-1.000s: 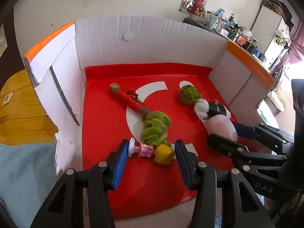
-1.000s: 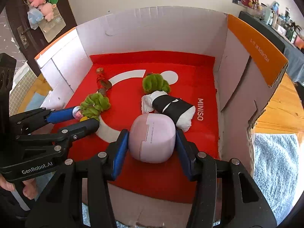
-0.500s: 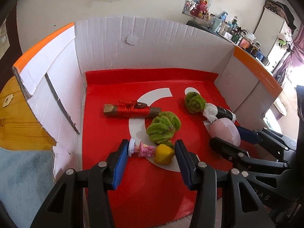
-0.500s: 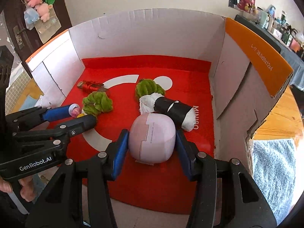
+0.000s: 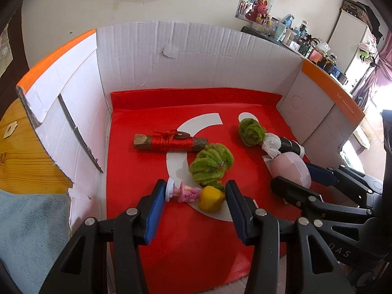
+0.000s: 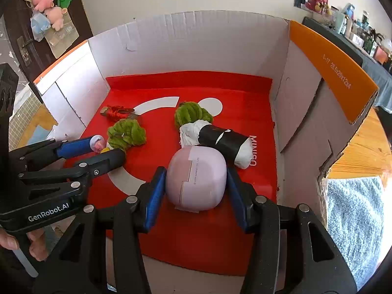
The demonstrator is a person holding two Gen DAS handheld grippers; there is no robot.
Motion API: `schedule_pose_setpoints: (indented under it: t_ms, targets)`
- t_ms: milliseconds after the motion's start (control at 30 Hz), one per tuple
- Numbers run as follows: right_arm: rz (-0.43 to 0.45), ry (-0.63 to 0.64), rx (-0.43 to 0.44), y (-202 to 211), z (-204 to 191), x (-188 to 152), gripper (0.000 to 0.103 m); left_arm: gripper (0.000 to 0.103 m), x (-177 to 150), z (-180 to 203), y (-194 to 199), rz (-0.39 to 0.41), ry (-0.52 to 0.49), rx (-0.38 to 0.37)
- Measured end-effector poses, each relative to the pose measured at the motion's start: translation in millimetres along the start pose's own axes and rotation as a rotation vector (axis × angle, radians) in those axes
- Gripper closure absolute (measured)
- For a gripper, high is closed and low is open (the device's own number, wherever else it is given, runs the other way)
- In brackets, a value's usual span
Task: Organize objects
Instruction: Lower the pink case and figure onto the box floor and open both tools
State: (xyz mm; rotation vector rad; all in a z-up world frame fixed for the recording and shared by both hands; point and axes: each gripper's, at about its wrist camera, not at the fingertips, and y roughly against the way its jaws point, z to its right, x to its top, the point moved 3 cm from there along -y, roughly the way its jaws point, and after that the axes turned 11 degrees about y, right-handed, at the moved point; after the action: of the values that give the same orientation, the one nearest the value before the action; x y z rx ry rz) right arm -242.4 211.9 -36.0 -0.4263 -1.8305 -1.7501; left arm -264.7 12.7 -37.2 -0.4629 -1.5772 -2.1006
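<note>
Pink case (image 6: 196,177) clamped in right tool (image 6: 196,186), pink-and-yellow toy figure (image 5: 196,194) pinched lengthwise in left tool (image 5: 194,196).

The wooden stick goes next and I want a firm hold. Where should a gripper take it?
Grip the stick across its red-wrapped middle, from above. It lies flat and crosswise, its bare ends are narrow, and a green pompom crowds its right end.

Inside the white cardboard box (image 5: 196,56), on its red mat (image 5: 137,166), the thread-wrapped wooden stick (image 5: 169,142) lies behind the green fuzzy clump (image 5: 210,163); the pink rounded case (image 6: 196,176) lies right of that clump.
</note>
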Motion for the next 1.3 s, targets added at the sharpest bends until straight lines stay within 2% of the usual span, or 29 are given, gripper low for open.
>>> schedule_pose_setpoints:
  t_ms: [867, 1100, 1300]
  targets:
    - [0.016, -0.005, 0.021, 9, -3, -1, 0.052, 0.051, -2, 0, 5, 0.012, 0.009, -0.007]
    - [0.024, -0.002, 0.022, 14, -5, -2, 0.048, 0.05, -3, 0, 9, 0.018, 0.009, -0.007]
    - [0.033, 0.001, 0.022, 20, -7, -4, 0.044, 0.045, -7, 2, 19, 0.029, 0.005, -0.013]
